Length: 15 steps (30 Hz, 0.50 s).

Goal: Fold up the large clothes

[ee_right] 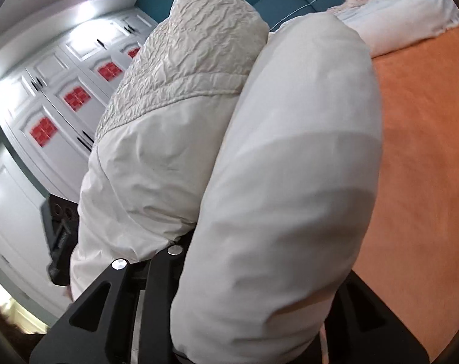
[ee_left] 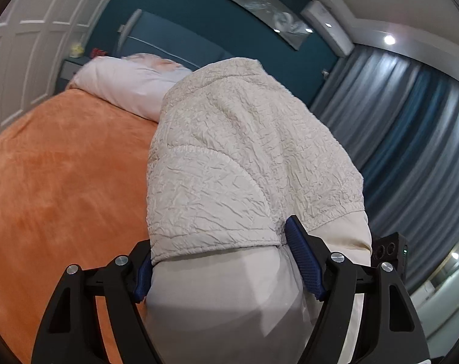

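Observation:
A bulky white padded garment [ee_left: 229,157], crinkled on the outside with a smooth white lining, is bunched and lifted above the orange bed [ee_left: 53,182]. My left gripper [ee_left: 220,261] is shut on a thick fold of it, blue pads [ee_left: 302,261] pressing both sides. In the right wrist view the same garment [ee_right: 275,151] fills the middle and covers my right gripper [ee_right: 253,318]; its black arms flank a thick roll of the fabric, and its fingertips are hidden. The other gripper's black body [ee_right: 59,227] shows behind the garment at the left.
The orange bedspread [ee_right: 417,151] lies below. White pillows [ee_left: 123,88] rest against a blue headboard [ee_left: 175,39]. White wardrobe doors [ee_right: 56,97] stand at one side, grey-blue curtains [ee_left: 411,127] at the other.

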Each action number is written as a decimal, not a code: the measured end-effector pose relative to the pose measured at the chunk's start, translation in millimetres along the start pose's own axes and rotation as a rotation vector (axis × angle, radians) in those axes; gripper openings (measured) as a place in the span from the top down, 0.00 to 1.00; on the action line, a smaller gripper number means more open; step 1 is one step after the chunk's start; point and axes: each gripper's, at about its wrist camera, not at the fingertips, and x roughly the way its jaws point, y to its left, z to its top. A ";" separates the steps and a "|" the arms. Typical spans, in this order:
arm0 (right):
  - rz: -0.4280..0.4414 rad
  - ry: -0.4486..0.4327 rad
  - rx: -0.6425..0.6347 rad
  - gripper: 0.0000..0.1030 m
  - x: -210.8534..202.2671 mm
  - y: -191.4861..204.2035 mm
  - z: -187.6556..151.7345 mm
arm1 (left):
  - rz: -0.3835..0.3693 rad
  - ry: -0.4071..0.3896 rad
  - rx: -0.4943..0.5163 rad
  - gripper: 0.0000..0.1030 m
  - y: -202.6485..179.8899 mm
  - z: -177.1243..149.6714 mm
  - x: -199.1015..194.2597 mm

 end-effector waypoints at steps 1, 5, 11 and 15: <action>-0.007 0.018 0.025 0.68 15.7 -8.3 1.7 | 0.026 0.005 -0.008 0.28 11.6 -0.4 8.5; -0.244 0.182 0.186 0.52 98.6 -83.5 -23.8 | 0.328 0.169 -0.041 0.24 87.5 -29.9 79.5; -0.302 0.086 0.254 0.52 37.7 -99.7 -55.6 | 0.426 0.153 0.029 0.34 90.0 -51.7 52.7; -0.352 0.029 0.062 0.72 14.5 -47.8 -29.0 | 0.443 0.105 0.134 0.33 51.0 -28.9 48.2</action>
